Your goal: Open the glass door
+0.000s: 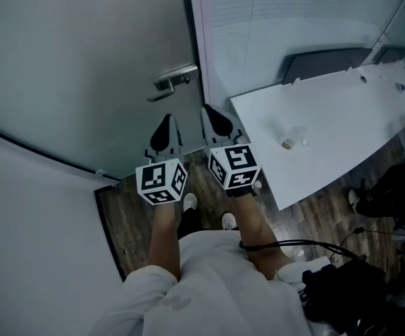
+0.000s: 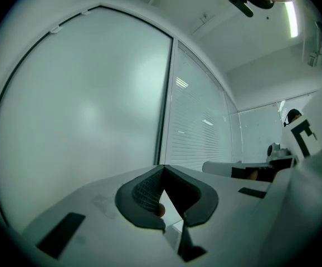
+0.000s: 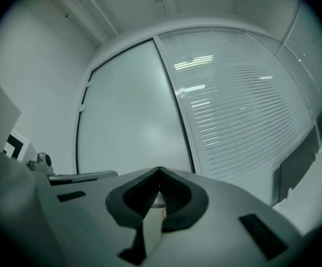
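Left hand-held gripper (image 1: pixel 167 122) clenched, empty | right hand-held gripper (image 1: pixel 214 113) same deal | 2 side by side near lever handle (image 1: pixel 176 78) on glass door (image 1: pixel 83 61), not touching

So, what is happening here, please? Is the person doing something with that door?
A person stands facing a closed frosted glass door, holding the left gripper and the right gripper side by side, pointed towards it. Both are shut and hold nothing. Neither touches the lever handle, which is just ahead of them, so the door is not yet opened. A white table stands at the person's right.
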